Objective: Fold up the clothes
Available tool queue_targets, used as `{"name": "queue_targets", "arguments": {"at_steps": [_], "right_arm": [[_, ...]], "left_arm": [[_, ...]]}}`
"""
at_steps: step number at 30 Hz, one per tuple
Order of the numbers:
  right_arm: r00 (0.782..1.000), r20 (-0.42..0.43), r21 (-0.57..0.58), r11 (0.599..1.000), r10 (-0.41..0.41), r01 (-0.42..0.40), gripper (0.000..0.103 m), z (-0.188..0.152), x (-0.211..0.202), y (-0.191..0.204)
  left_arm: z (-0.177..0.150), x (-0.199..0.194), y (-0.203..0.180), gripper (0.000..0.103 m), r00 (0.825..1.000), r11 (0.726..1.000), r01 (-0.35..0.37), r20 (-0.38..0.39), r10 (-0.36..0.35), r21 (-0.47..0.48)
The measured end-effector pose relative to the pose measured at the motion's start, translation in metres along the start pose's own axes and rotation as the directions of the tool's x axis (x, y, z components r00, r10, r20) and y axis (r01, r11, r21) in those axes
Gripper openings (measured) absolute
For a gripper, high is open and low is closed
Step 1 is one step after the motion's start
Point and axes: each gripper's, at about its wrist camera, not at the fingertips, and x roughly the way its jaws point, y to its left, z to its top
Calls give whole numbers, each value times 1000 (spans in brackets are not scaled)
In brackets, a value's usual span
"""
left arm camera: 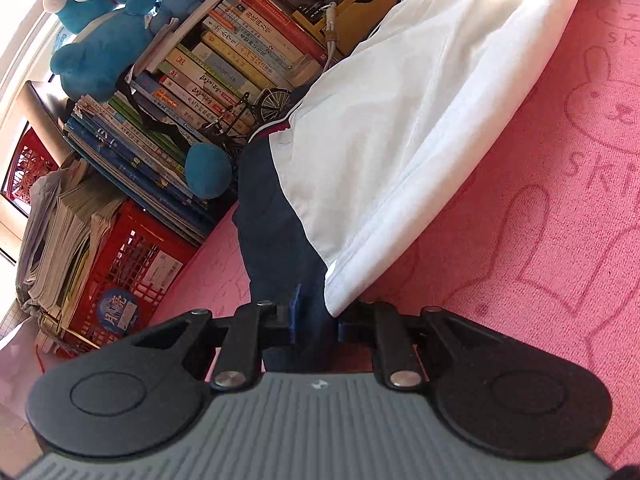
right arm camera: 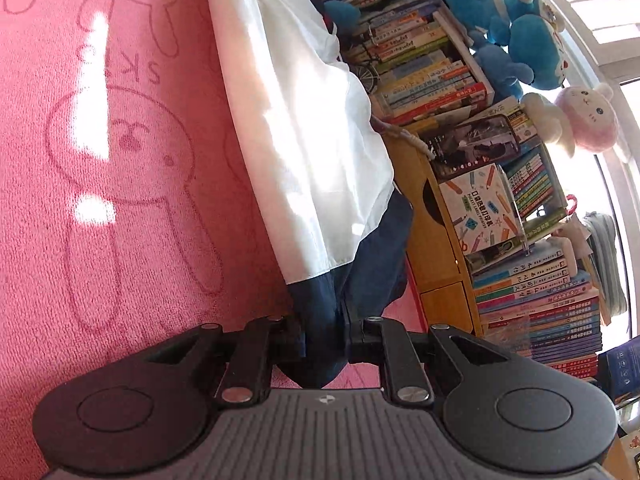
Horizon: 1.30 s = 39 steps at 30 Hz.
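A white and navy garment (left arm camera: 392,120) lies stretched over the pink bunny-print carpet (left arm camera: 560,220). In the left wrist view my left gripper (left arm camera: 314,320) is shut on its navy end, with a white corner lying against the right finger. In the right wrist view the same garment (right arm camera: 312,128) runs away from me, white panel above navy edge. My right gripper (right arm camera: 326,340) is shut on the navy fabric, which bunches between the fingers and hangs toward the camera.
Stacked books (left arm camera: 224,80), blue plush toys (left arm camera: 100,40) and a red crate (left arm camera: 132,268) line the carpet's edge in the left wrist view. The right wrist view shows book stacks (right arm camera: 536,304), a wooden cabinet (right arm camera: 436,248), and blue and pink plush toys (right arm camera: 588,120) by a window.
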Motion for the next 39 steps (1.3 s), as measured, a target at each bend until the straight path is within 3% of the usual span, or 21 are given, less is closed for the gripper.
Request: {"name": "queue_targets", "arguments": {"at_steps": [2, 5, 6, 7, 8, 12, 14, 17, 19, 20, 22, 23, 27, 29, 30, 31, 33, 34, 36, 38, 39], "right_arm": [[1000, 2, 27, 999, 22, -22, 25, -7, -9, -4], [1000, -25, 88, 996, 11, -9, 46, -19, -23, -11], [999, -43, 115, 993, 5, 0, 58, -22, -28, -15], [998, -63, 143, 990, 0, 9, 69, -25, -32, -19], [998, -69, 174, 985, -1, 13, 72, -27, -38, -23], [999, -43, 335, 942, 19, -4, 82, -26, -63, -39], [1000, 10, 426, 904, 27, -29, 89, -16, -71, -49], [993, 116, 552, 831, 12, -74, 91, 8, -74, -65], [987, 162, 659, 745, -1, -107, 90, 27, -68, -76], [984, 177, 722, 677, 17, -141, 89, 38, -60, -81], [968, 233, 806, 539, 92, -245, 73, 55, -40, -86], [956, 266, 836, 464, 127, -294, 70, 64, -29, -88], [950, 253, 916, 271, 181, -295, 70, 78, 17, -84], [949, 222, 959, 128, 224, -254, 67, 61, 42, -83], [948, 198, 972, 74, 247, -223, 58, 52, 53, -82], [959, 149, 978, 107, 240, -179, 43, 48, 54, -82], [980, 36, 971, 226, 195, -80, 28, 43, 49, -82], [986, -20, 959, 282, 167, -29, 35, 41, 46, -82], [987, -126, 918, 388, 103, 76, 44, 36, 41, -82], [980, -193, 911, 382, 55, 158, 49, 19, 35, -90], [983, -177, 921, 360, 53, 147, 49, 16, 34, -95]], "left_arm": [[-7, -6, 8, 23, 1000, 1000, 0, -9, 0, -28], [-17, -17, 23, 54, 1000, 996, -4, -31, 1, -86], [-21, -21, 28, 69, 999, 994, -5, -38, 1, -106], [-24, -24, 33, 76, 999, 992, -7, -45, 1, -125], [-28, -28, 38, 81, 999, 989, -8, -52, 1, -145], [-39, -43, 58, 84, 997, 974, -9, -73, -8, -226], [-31, -53, 63, 87, 999, 961, 20, -35, -30, -274], [-10, -66, 69, 89, 996, 937, 82, 46, -71, -340], [7, -70, 72, 94, 984, 900, 172, 121, -135, -400], [17, -69, 70, 96, 974, 879, 218, 157, -166, -425], [41, -63, 62, 97, 953, 839, 292, 211, -217, -459], [51, -59, 58, 97, 946, 828, 314, 230, -230, -464], [83, -41, 42, 97, 926, 821, 355, 286, -245, -447], [91, -30, 32, 98, 930, 841, 342, 279, -239, -420], [93, -23, 25, 98, 939, 860, 316, 258, -226, -400], [91, -15, 18, 98, 956, 888, 269, 214, -199, -374], [77, 2, 5, 97, 985, 937, 162, 103, -136, -310], [65, 9, 3, 98, 992, 946, 123, 63, -109, -300], [32, 19, 17, 99, 996, 924, 92, 17, -93, -370], [18, 23, 43, 98, 992, 873, 83, -42, -117, -481], [16, 21, 55, 97, 993, 846, 82, -33, -117, -527]]}}
